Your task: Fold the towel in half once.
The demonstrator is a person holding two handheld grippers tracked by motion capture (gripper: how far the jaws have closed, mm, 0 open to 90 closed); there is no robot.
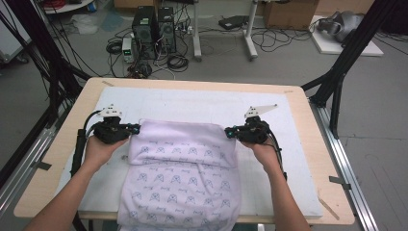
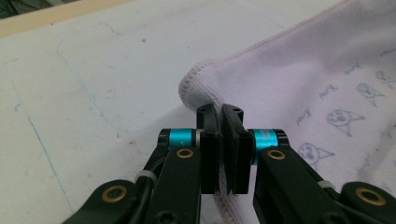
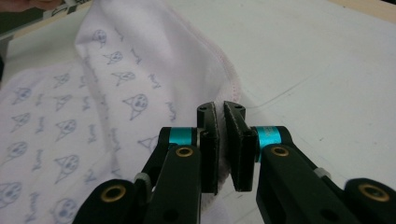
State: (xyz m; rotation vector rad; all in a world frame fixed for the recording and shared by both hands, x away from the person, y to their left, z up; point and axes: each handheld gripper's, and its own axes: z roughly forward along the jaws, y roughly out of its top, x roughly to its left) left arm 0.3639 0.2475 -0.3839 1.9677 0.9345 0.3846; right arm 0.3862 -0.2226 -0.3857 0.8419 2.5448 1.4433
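A pale lilac towel (image 1: 180, 178) printed with small cartoon faces lies on the white mat (image 1: 202, 103), its near end hanging over the table's front edge. My left gripper (image 1: 136, 129) is shut on the towel's far left corner (image 2: 198, 88), with the pink-stitched hem pinched between its jaws. At the far right corner (image 3: 224, 93), my right gripper (image 1: 229, 132) is shut on the hem as well. Both corners are held a little above the mat, and the far edge of the towel (image 1: 183, 126) is stretched between the two grippers.
The white mat covers most of the wooden table (image 1: 308, 125). Bare mat lies beyond the towel toward the far edge. On the floor behind the table are computer towers (image 1: 154, 31), cables and a cardboard box (image 1: 288, 13). Black frame posts (image 1: 356, 43) stand at both sides.
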